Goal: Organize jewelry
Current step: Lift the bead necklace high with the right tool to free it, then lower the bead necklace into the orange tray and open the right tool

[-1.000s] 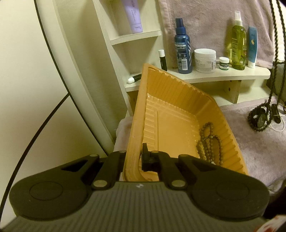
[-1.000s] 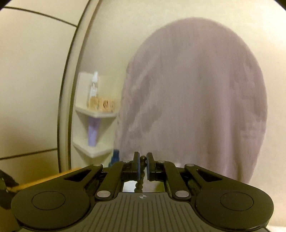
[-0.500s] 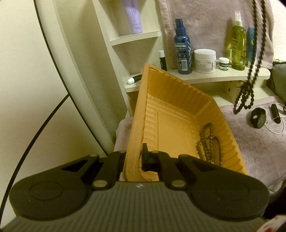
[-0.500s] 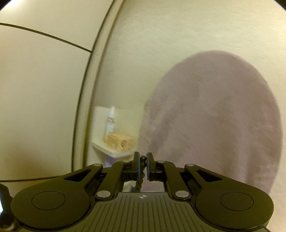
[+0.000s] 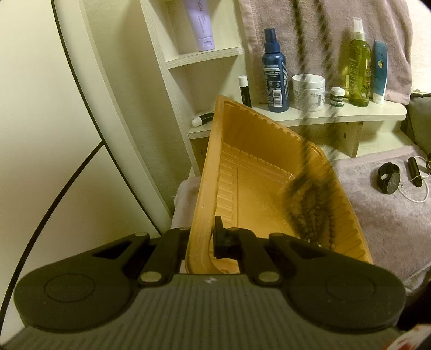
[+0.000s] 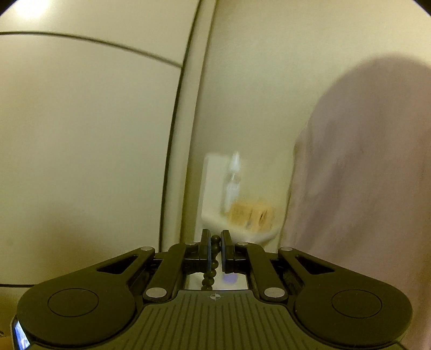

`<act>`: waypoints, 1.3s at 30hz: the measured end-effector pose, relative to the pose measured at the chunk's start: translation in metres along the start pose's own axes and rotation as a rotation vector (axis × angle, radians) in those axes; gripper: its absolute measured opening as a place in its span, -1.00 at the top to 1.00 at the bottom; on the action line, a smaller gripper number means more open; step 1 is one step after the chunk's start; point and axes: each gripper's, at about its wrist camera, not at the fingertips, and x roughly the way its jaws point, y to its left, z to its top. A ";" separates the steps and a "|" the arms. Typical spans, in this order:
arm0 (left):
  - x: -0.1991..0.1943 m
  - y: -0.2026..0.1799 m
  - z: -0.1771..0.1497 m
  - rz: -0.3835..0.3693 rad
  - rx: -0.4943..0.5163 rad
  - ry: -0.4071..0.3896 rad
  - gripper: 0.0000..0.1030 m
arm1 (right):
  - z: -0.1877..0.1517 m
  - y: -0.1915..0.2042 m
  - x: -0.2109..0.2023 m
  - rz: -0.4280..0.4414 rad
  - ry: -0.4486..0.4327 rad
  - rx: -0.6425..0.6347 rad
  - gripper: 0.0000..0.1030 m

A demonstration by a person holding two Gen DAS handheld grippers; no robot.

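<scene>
My left gripper (image 5: 200, 239) is shut on the near rim of an orange plastic tray (image 5: 258, 175) and holds it tilted. A brown bead necklace (image 5: 312, 215) lies in the tray's right side. A dark bead necklace (image 5: 303, 88) hangs blurred from above, its lower end over the tray's right part. My right gripper (image 6: 215, 249) is shut on that dark bead necklace (image 6: 214, 266) and points at the wall. A black watch (image 5: 389, 181), a dark tube (image 5: 414, 172) and a thin pearl chain (image 5: 416, 198) lie on the mauve towel (image 5: 390, 228) at right.
A white shelf (image 5: 296, 118) behind the tray holds a blue spray bottle (image 5: 276, 74), a white jar (image 5: 308, 91), a green bottle (image 5: 358, 64) and a blue tube (image 5: 379, 71). A lilac tube (image 5: 200, 24) stands on the upper shelf. A mauve towel (image 6: 371, 188) hangs on the wall.
The dark bead necklace has swung left from above the towel to hang over the tray. The right wrist view has turned left along the wall. The tray and left gripper have stayed still.
</scene>
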 end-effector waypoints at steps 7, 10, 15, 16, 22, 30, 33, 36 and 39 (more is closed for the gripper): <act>0.000 0.001 -0.001 -0.001 -0.006 0.002 0.92 | -0.071 -0.010 0.050 0.054 0.224 0.146 0.87; 0.001 0.001 0.000 -0.001 -0.008 0.003 0.92 | -0.105 -0.019 0.066 0.102 0.328 0.251 0.87; 0.001 0.002 0.000 -0.001 -0.008 0.003 0.92 | -0.154 -0.020 0.079 0.123 0.466 0.295 0.87; 0.001 0.002 -0.001 0.000 -0.008 0.003 0.92 | -0.161 -0.018 0.072 0.130 0.485 0.305 0.87; 0.001 0.001 -0.001 0.000 -0.008 0.004 0.92 | -0.190 -0.015 0.056 0.133 0.525 0.343 0.81; 0.001 0.001 -0.001 0.001 -0.007 0.004 0.92 | -0.201 -0.030 0.014 -0.004 0.469 0.366 0.00; 0.001 0.001 -0.001 0.001 -0.007 0.004 0.92 | -0.204 -0.039 -0.013 -0.102 0.424 0.386 0.00; 0.001 0.001 -0.001 0.001 -0.007 0.004 0.92 | -0.208 -0.044 -0.041 -0.206 0.394 0.395 -0.01; 0.001 0.001 -0.001 0.001 -0.007 0.004 0.92 | -0.216 -0.047 -0.065 -0.294 0.382 0.406 -0.01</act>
